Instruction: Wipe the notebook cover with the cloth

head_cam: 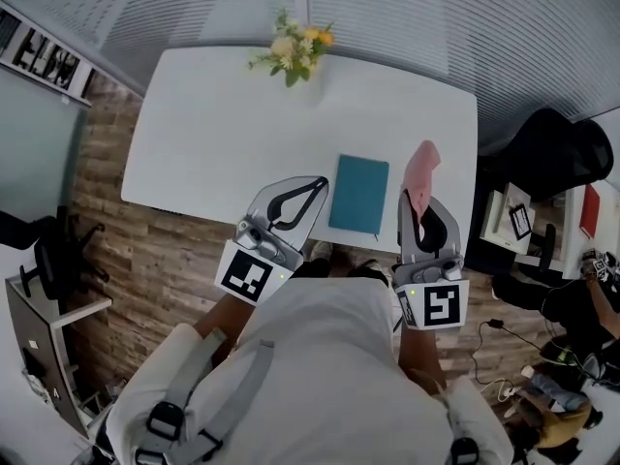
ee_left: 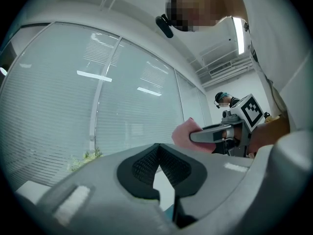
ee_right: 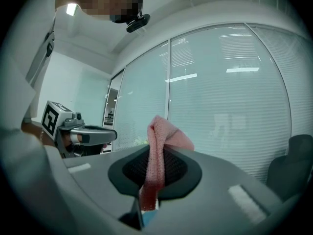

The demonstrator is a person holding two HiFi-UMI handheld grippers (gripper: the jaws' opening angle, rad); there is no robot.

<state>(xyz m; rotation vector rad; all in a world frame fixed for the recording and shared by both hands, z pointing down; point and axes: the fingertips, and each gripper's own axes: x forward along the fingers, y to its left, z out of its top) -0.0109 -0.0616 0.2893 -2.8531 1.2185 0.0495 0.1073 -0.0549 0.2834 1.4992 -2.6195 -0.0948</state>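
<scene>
A teal notebook (head_cam: 358,194) lies flat near the front edge of the white table (head_cam: 213,134). A pink cloth (head_cam: 420,172) (ee_right: 159,151) sticks up from my right gripper (head_cam: 418,198) (ee_right: 155,173), which is shut on it and held just right of the notebook, raised off the table. My left gripper (head_cam: 320,184) (ee_left: 157,166) is shut with nothing in it, its tips just left of the notebook. In the left gripper view the right gripper (ee_left: 215,135) shows with the pink cloth (ee_left: 185,133). Both gripper views tilt up toward the window blinds.
A small plant with yellow flowers (head_cam: 294,50) stands at the table's far edge. A black chair (head_cam: 552,153) and cluttered shelves sit to the right. A dark stand (head_cam: 44,289) is on the wooden floor at the left.
</scene>
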